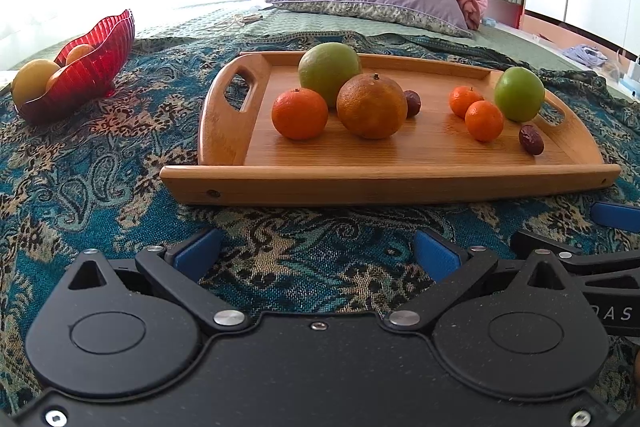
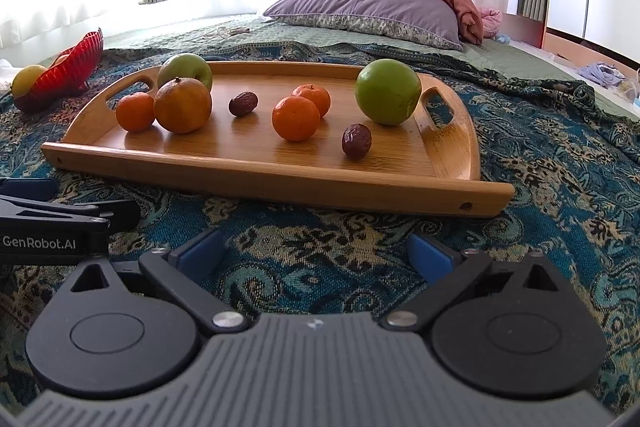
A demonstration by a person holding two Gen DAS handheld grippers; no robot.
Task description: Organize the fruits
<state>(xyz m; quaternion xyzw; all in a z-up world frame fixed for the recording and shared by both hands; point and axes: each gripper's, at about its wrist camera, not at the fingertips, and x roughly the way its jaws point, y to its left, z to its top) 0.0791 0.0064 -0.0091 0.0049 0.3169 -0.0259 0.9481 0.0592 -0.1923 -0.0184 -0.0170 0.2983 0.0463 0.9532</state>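
Bright curtained windows back a bed (image 1: 120,163) spread with a teal paisley cloth. On it lies a wooden tray (image 2: 280,175) carrying two green apples, a large orange (image 2: 183,105), three small mandarins and two dark fruits, possibly dates. Near the bed's far left edge a red bowl (image 1: 96,67) holds yellowish fruit. Left gripper (image 1: 316,255) and right gripper (image 2: 316,251) hover before the tray's near edge, fingers spread wide, gripping nothing.
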